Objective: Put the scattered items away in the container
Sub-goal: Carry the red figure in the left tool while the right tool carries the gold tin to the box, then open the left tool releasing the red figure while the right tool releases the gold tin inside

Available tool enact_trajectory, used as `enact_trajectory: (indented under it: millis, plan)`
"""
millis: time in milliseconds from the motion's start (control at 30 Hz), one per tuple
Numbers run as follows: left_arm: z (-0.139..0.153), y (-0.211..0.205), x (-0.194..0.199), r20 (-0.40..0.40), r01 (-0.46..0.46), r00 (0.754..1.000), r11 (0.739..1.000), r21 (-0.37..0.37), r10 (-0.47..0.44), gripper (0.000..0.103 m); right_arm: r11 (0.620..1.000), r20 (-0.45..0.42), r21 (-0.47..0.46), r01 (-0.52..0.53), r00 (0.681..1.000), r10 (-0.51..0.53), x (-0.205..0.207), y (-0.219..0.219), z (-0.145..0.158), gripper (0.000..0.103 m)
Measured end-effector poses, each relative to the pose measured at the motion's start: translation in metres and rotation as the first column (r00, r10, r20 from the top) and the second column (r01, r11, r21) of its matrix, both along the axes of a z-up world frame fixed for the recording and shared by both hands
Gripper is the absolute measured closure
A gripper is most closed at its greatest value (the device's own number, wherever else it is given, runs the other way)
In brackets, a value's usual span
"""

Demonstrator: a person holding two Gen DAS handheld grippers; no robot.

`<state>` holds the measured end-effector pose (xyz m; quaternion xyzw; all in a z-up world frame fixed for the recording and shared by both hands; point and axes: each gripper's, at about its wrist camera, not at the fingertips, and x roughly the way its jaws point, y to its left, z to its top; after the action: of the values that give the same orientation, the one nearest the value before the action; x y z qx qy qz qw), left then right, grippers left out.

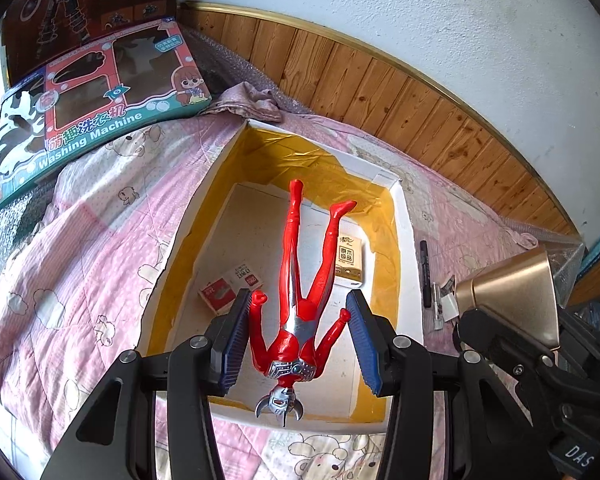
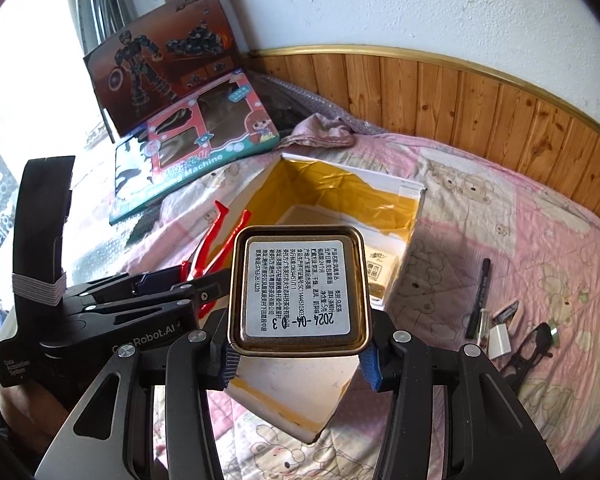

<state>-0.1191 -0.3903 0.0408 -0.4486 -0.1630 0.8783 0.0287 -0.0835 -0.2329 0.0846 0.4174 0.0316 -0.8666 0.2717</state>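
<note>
Left gripper (image 1: 298,334) spread wide, red toy figure (image 1: 300,300) loose between pads, head down over open box (image 1: 410,248). Right gripper (image 2: 300,360) pinching gold tin (image 2: 300,288) above box. Risk: figure snags rim; tin slips; grippers collide. Pen (image 2: 478,300) beyond, on quilt.

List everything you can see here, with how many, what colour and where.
Figure: 1, red and silver, over the box between the open left pads, none touching visibly.
Tin: 1, gold, in right gripper.
Box: 1, white, yellow-lined, on bed.
Packets: 2, red-white and tan, in box.
Pen: 1, black, right of box.
Toy boxes: 2, dark and pink-teal, bed's far corner.
Quilt: 1, pink.
Left gripper: open.
Right gripper: shut.
</note>
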Motion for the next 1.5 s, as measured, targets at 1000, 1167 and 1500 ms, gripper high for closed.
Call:
enact_trajectory:
  millis: [1000,1167,1500]
  plan:
    - [-0.045,0.026,-0.044,0.219,0.075,0.973,0.997,0.013,-0.076,0.054,0.989,0.170,0.119,-0.086,0.983,0.065,-0.141,-0.059,-0.052,0.052]
    - [-0.042,0.030,-0.049,0.208,0.081,0.976,0.996,-0.045,-0.070,0.051,0.987,0.178,0.132,-0.090,0.982,0.066,-0.152,-0.063,-0.061,0.050]
    - [-0.031,0.038,-0.046,0.161,0.082,0.985,0.992,-0.098,-0.065,0.048,0.997,0.152,0.024,-0.072,0.986,0.067,-0.134,-0.037,-0.044,0.048]
